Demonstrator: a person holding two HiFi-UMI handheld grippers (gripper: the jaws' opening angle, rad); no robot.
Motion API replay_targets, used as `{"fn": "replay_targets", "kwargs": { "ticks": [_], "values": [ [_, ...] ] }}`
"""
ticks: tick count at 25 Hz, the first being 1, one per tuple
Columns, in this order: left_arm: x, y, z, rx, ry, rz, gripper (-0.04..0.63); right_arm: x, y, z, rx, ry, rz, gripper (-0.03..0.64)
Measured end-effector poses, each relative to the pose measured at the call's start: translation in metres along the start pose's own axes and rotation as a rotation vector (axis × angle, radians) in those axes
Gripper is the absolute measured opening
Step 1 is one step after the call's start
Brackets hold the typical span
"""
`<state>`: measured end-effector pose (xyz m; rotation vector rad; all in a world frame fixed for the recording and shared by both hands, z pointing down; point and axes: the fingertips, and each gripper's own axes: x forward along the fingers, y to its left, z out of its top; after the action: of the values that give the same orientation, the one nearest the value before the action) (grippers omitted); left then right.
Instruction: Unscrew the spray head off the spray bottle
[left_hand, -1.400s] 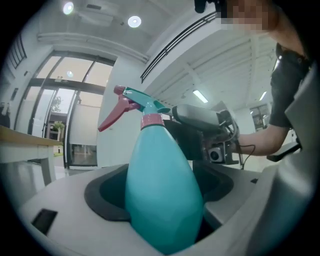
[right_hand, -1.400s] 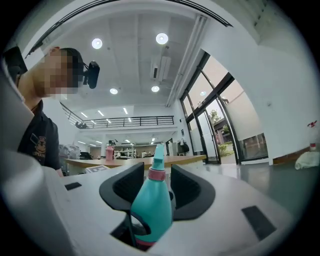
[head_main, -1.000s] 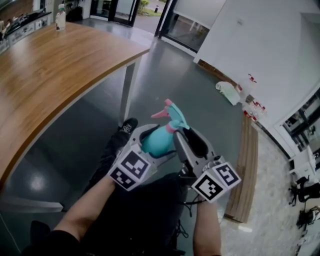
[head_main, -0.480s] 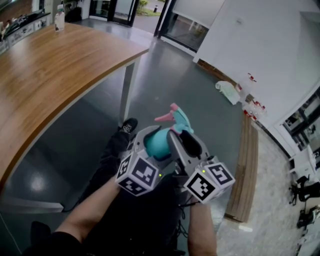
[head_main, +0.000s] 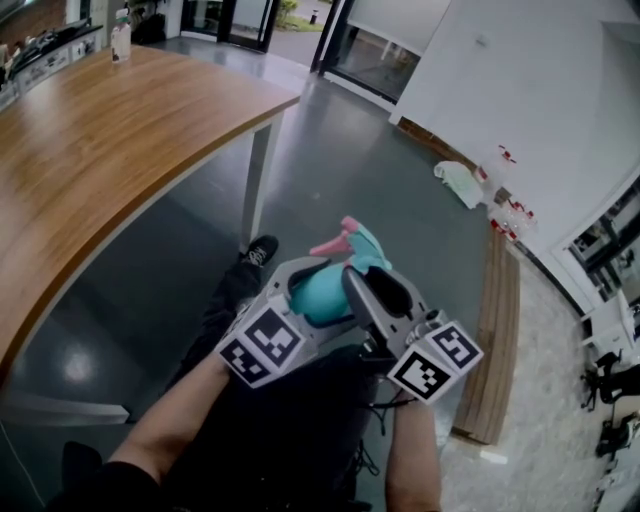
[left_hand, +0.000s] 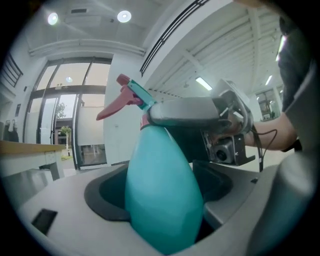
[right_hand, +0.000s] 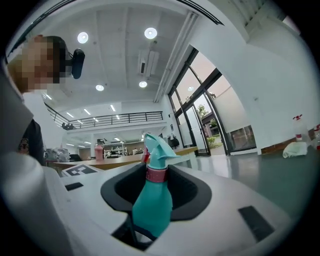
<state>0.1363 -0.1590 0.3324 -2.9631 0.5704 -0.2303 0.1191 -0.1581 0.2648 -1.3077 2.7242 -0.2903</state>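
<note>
A teal spray bottle with a teal and pink spray head is held in the air over the person's lap. My left gripper is shut on the bottle's fat body, whose sides press into both dark pads. My right gripper comes in from the right at neck height, and one of its jaws lies across the neck in the left gripper view. Its jaws have just been closing, with the pink collar between them and a gap still showing on both sides of it.
A long wooden table with a white leg runs along the left, with a white bottle at its far end. Red-capped bottles and a pale cloth lie by the wall. A wooden board lies at right.
Both grippers and the bottle dipped slightly and came back. The spray head now sits a little lower and further right, and the left gripper still holds the body.
</note>
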Motion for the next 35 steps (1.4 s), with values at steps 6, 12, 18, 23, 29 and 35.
{"fn": "replay_targets", "kwargs": {
  "ticks": [6,12,18,23,29,35],
  "values": [
    [-0.007,-0.008,0.006,-0.042,-0.048,-0.122,0.402,-0.001,0.01,0.002,-0.018,0.012,0.143,0.141],
    [-0.015,-0.024,0.015,-0.046,-0.075,-0.228,0.403,-0.012,0.025,0.006,-0.046,0.004,0.299,0.141],
    [-0.02,-0.037,0.017,-0.059,-0.095,-0.304,0.402,-0.02,0.035,0.005,-0.052,0.002,0.403,0.141],
    [-0.02,-0.041,0.015,-0.068,-0.108,-0.314,0.402,-0.022,0.037,0.003,-0.069,-0.004,0.4,0.143],
    [-0.016,-0.026,0.018,-0.078,-0.123,-0.218,0.402,-0.018,0.026,0.007,-0.093,-0.015,0.286,0.149],
    [-0.01,-0.005,0.009,-0.052,-0.081,-0.06,0.402,-0.014,0.014,0.006,-0.121,0.004,0.152,0.15]
  ]
}}
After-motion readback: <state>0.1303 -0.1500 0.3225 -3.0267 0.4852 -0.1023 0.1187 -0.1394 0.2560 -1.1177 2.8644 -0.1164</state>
